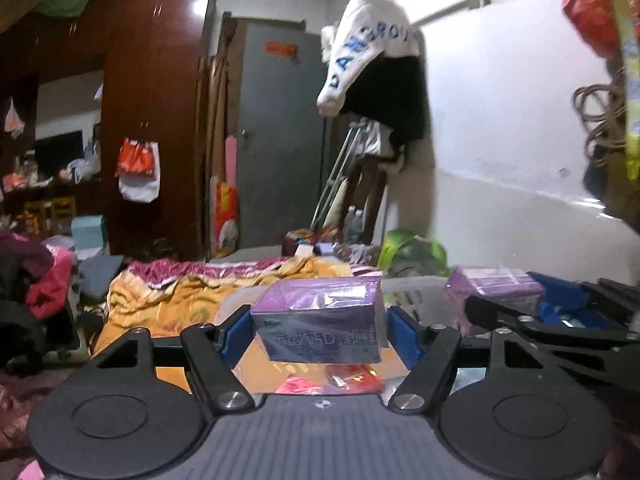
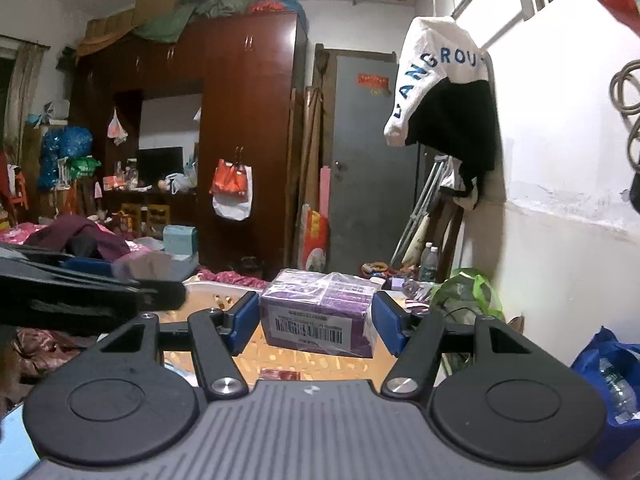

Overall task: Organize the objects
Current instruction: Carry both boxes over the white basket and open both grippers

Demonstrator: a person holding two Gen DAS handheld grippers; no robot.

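Observation:
Each gripper holds a purple medicine box wrapped in clear film, lifted above a bed. In the left wrist view, my left gripper (image 1: 320,330) is shut on a purple box (image 1: 320,320) whose printed front faces the camera. At the right of that view the right gripper (image 1: 520,304) carries the second purple box (image 1: 494,286). In the right wrist view, my right gripper (image 2: 316,318) is shut on the purple box (image 2: 316,312), barcode label toward the camera. The left gripper (image 2: 80,292) shows at the left edge, its box hidden.
Below lies a bed with an orange quilt (image 1: 168,300) and a white basket (image 1: 416,296) with small red packets (image 1: 348,376) under the left box. A brown wardrobe (image 2: 244,140), grey door (image 2: 368,160), hanging jacket (image 2: 444,84) and white wall (image 2: 560,200) stand ahead. A blue bag (image 2: 608,380) sits at right.

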